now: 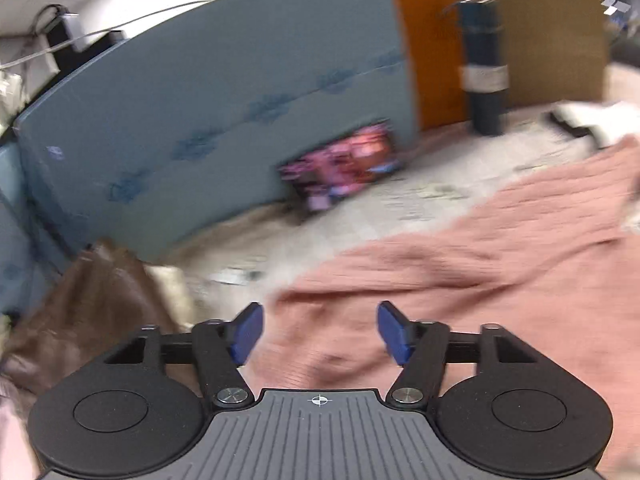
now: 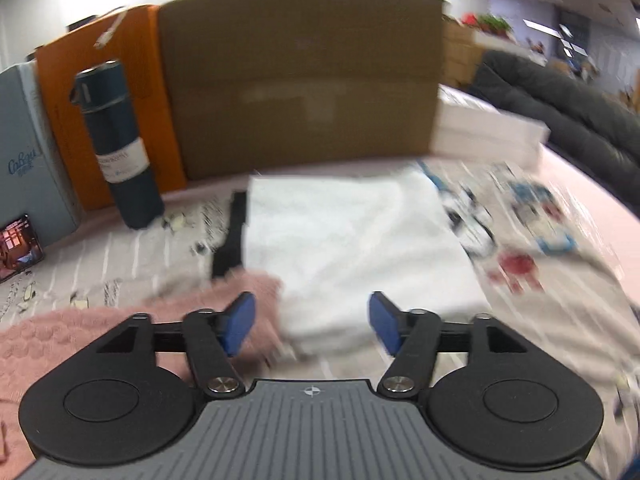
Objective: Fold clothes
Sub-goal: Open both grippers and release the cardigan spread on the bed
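A pink knitted garment (image 1: pixel 460 272) lies spread over the patterned sheet (image 1: pixel 352 216), filling the right and lower part of the left wrist view. My left gripper (image 1: pixel 320 330) hangs over its near edge, jaws apart, nothing between the blue pads (image 1: pixel 250 330). In the right wrist view the same pink garment (image 2: pixel 80 328) reaches in from the lower left, its corner beside a folded white cloth (image 2: pixel 352 240). My right gripper (image 2: pixel 312 322) stands open above where the pink and white fabrics meet, holding nothing. Both views are motion-blurred.
A dark blue bottle (image 2: pixel 120 144) stands by an orange box (image 2: pixel 100 80) and a large cardboard box (image 2: pixel 304 80). A grey-blue box (image 1: pixel 200 120) and a phone with a lit screen (image 1: pixel 344 164) sit at the back. A brown garment (image 1: pixel 80 312) lies left; a dark jacket (image 2: pixel 560 112) right.
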Motion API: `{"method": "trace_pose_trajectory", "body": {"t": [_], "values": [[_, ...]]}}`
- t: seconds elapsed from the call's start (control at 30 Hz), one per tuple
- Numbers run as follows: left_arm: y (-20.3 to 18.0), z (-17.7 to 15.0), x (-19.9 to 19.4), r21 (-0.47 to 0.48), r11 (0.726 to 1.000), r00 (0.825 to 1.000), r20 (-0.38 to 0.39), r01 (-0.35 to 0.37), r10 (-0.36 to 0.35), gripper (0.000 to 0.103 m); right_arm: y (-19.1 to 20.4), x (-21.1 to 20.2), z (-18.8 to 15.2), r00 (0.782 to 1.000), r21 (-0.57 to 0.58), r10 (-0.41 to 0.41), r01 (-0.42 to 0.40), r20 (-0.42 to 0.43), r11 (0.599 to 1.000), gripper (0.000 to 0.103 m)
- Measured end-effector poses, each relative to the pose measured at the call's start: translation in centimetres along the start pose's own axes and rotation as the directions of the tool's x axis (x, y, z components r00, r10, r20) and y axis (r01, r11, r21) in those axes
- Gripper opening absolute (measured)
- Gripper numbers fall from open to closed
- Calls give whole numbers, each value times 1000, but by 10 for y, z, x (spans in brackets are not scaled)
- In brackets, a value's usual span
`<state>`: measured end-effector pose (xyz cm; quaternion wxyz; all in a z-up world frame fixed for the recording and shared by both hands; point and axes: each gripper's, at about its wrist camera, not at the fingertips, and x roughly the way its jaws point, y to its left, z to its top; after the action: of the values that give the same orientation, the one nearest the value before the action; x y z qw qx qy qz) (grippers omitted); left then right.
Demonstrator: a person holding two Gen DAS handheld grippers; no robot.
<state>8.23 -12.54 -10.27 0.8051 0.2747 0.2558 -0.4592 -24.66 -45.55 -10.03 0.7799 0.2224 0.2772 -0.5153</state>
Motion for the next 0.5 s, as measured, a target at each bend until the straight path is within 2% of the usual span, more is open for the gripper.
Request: {"method": "trace_pose_trajectory", "body": {"t": [0.07, 0.13, 0.23, 0.37, 0.47, 0.5], "values": [[-17, -1, -11, -24, 994, 994, 8, 107, -107, 71, -13, -9, -15, 999, 47, -5, 7, -40, 999, 69], [-39, -2, -17, -14, 984, 984, 10, 179, -179, 72, -23, -12, -32, 995, 100, -8, 17, -96, 995, 71], [-76, -2, -22, 26, 973, 973, 14, 231, -231, 73, -35, -13, -57, 985, 192, 8, 26, -174, 981, 71], [-107, -7, -24, 45, 952, 953, -13, 303, -303, 73, -37, -12, -74, 971, 281, 81, -15, -226, 960, 67], [-117, -12, -26, 69, 945, 947, -35, 320, -318, 73, -28, -11, -82, 962, 289, 100, -23, -254, 957, 51], [-119, -14, -26, 73, 943, 946, -41, 324, -322, 73, -29, -12, -82, 956, 318, 129, -40, -263, 947, 41]]}}
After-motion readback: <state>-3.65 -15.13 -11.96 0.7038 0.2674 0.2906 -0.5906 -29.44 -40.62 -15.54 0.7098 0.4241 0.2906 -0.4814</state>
